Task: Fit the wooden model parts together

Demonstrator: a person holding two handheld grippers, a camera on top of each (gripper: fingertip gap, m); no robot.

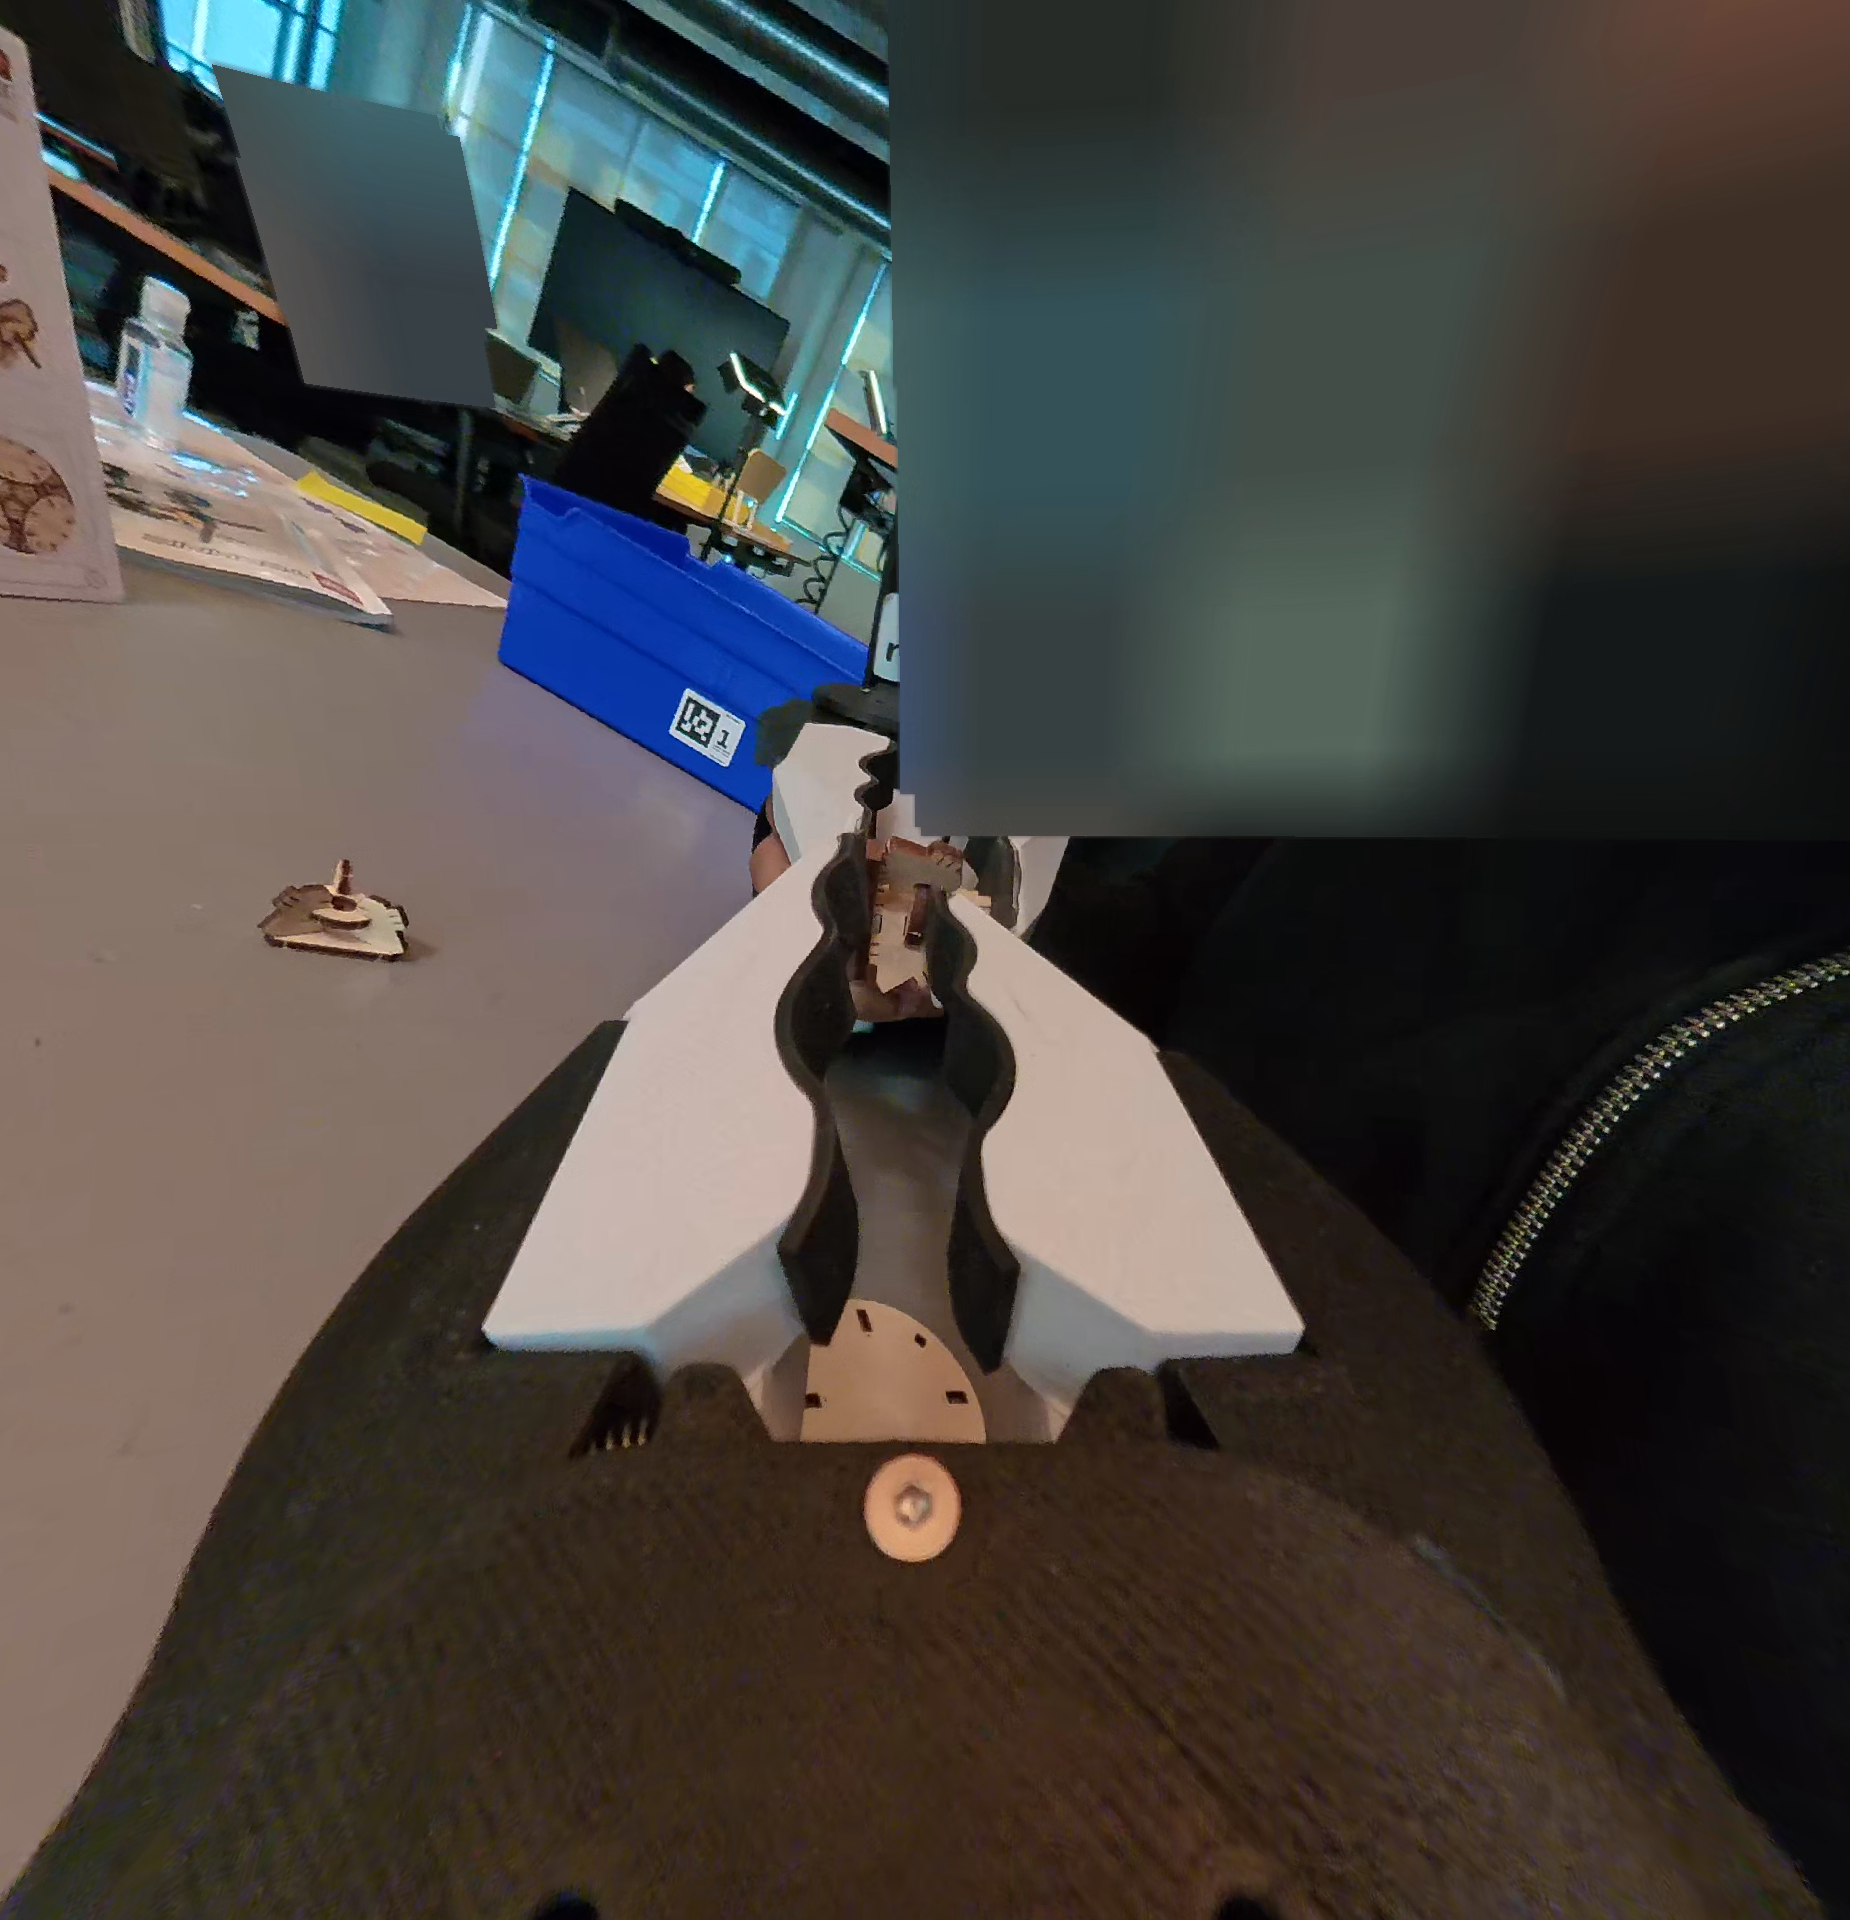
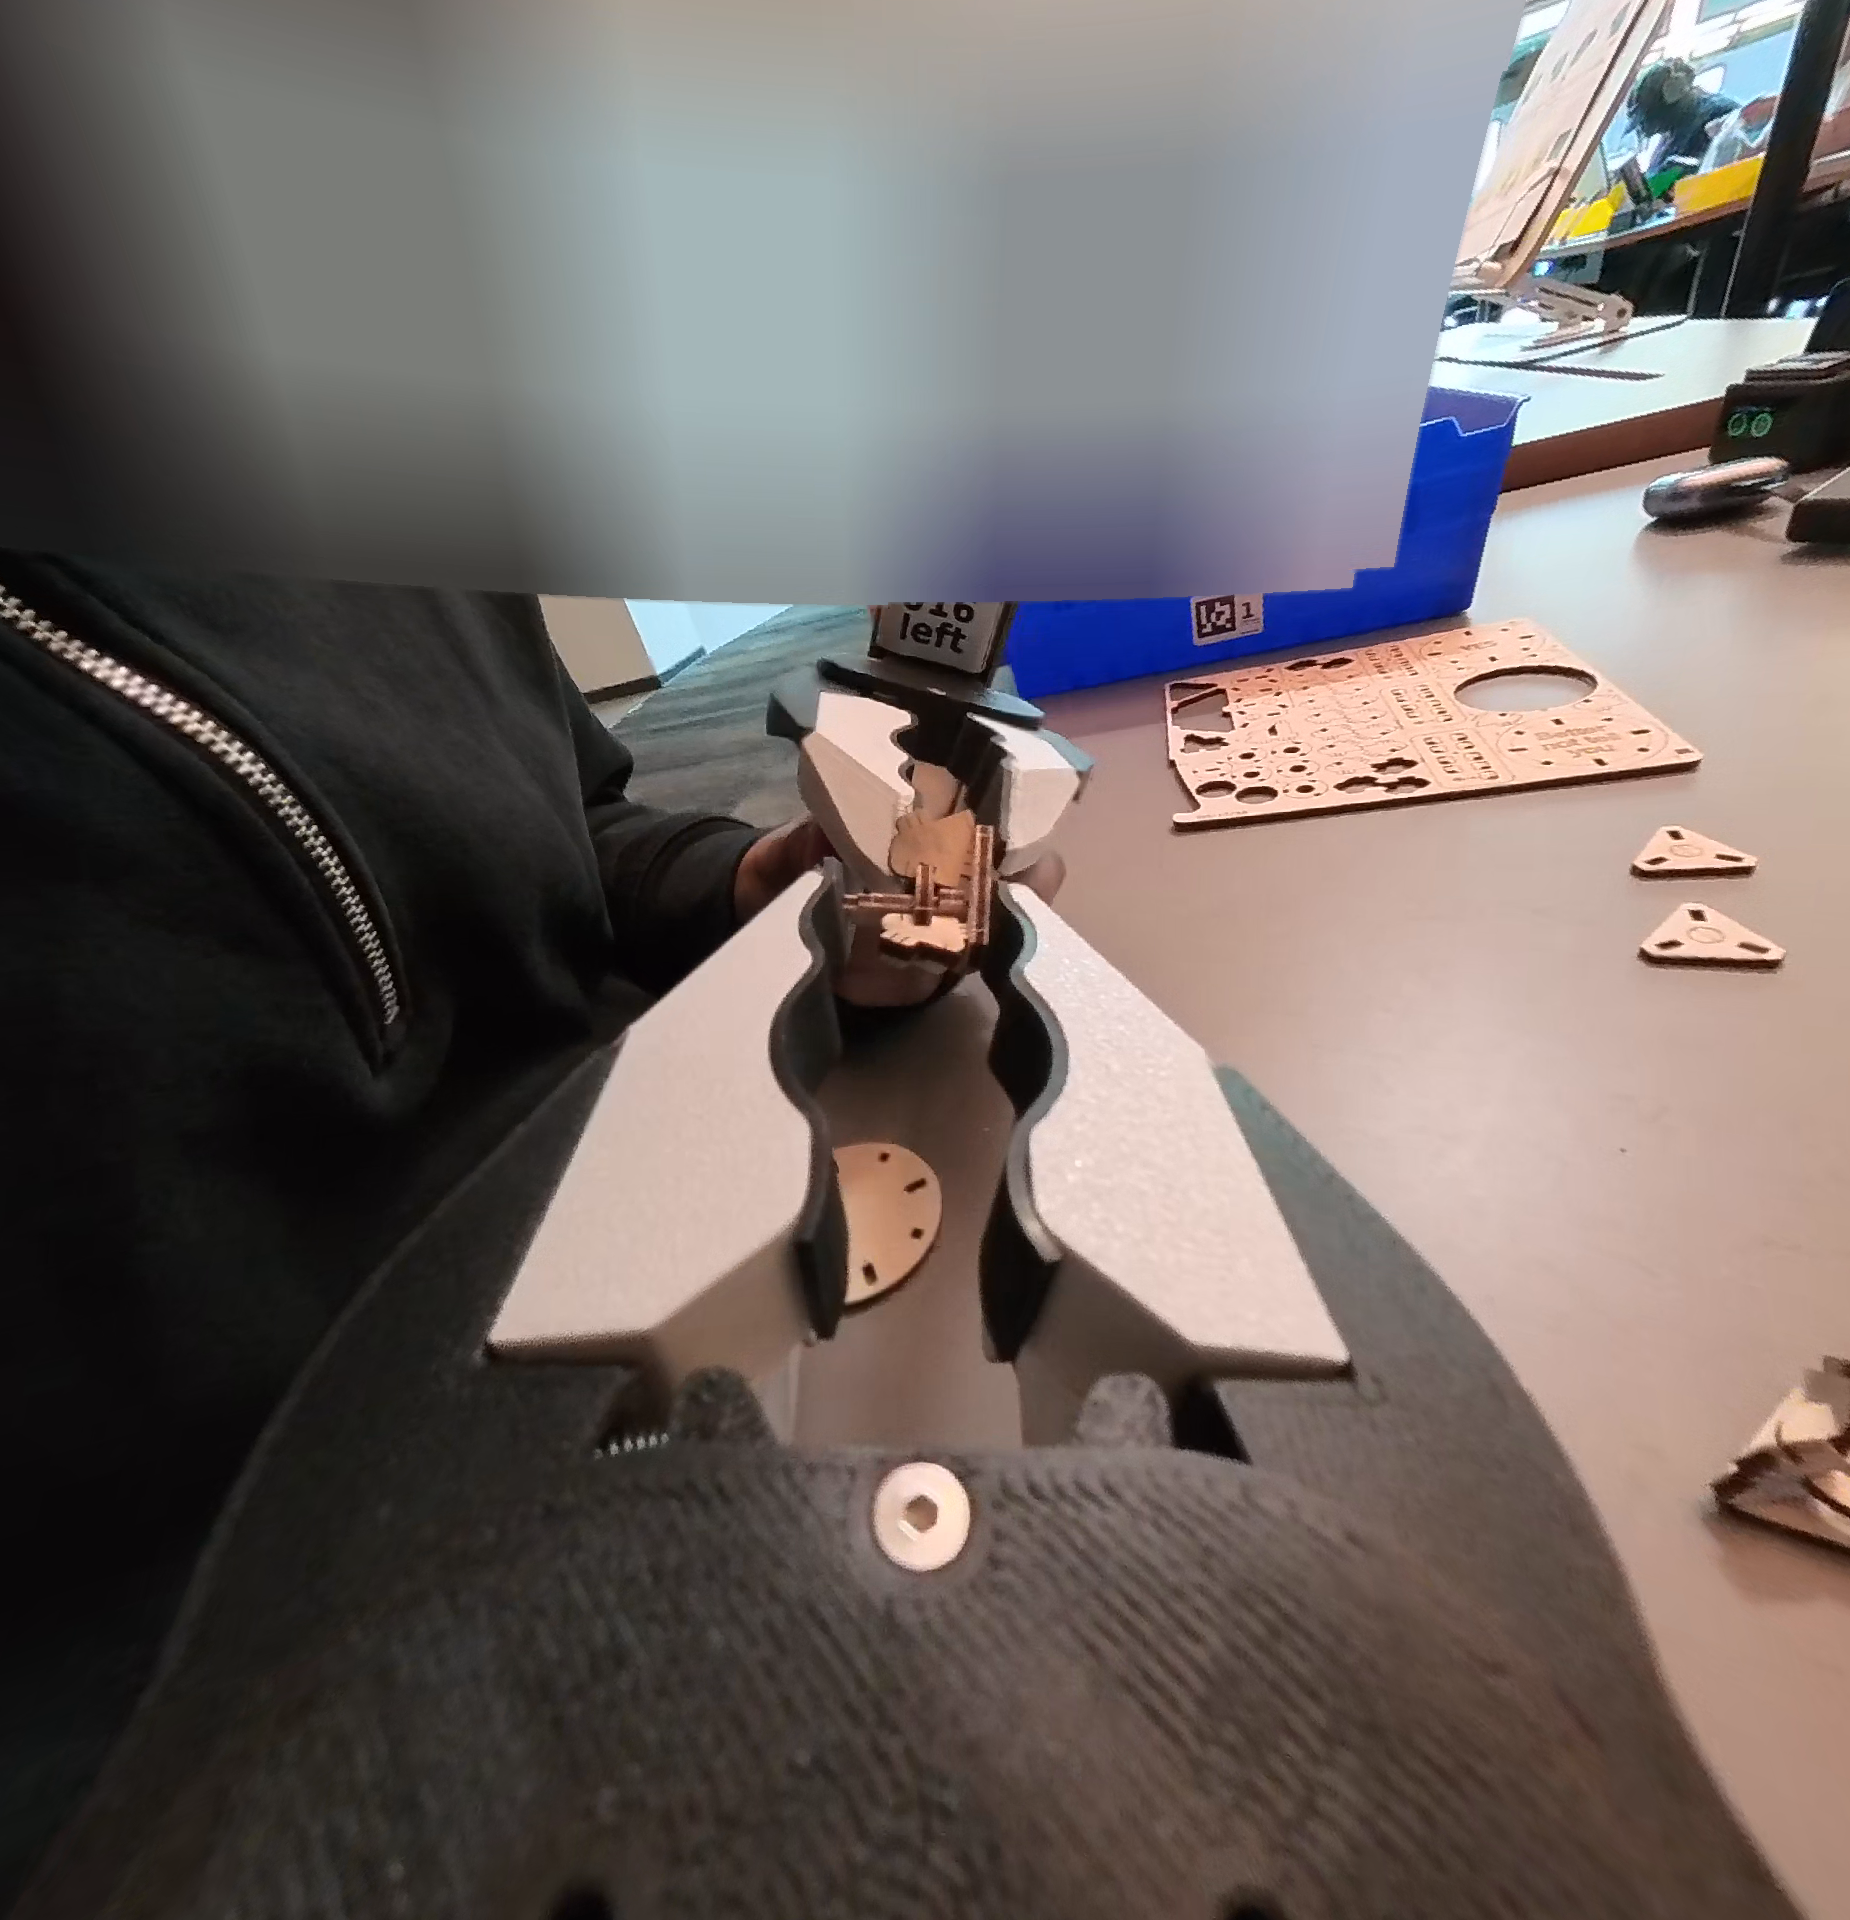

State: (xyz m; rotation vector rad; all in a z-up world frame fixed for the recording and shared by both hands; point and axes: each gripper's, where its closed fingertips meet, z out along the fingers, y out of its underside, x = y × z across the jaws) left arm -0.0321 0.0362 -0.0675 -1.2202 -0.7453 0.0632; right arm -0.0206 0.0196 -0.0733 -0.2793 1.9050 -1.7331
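Observation:
My left gripper point(image 1: 893, 904) and my right gripper point(image 2: 913, 920) meet tip to tip above the grey table point(image 1: 277, 1039), close to a person in a black zip jacket point(image 2: 225, 831). Between them is a small wooden assembly point(image 2: 926, 914) of laser-cut plates on a short axle. In the right wrist view the axle spans my right pads point(image 2: 822, 914), which press on it. The left gripper point(image 2: 942, 821) faces me there, shut on a flat lobed plate of the same assembly. In the left wrist view the assembly point(image 1: 900, 920) sits between my dark pads point(image 1: 838, 914).
A blue bin point(image 1: 640, 623) stands behind. A punched wooden sheet point(image 2: 1420, 727), two triangular plates point(image 2: 1693, 858), a round wooden disc point(image 2: 885, 1226) and small wooden sub-assemblies point(image 1: 334, 914) lie on the table. Booklets point(image 1: 246, 520) and a bottle point(image 1: 157, 353) are far left. My right gripper's tips are some 11 centimetres from the round wooden disc point(image 2: 885, 1226).

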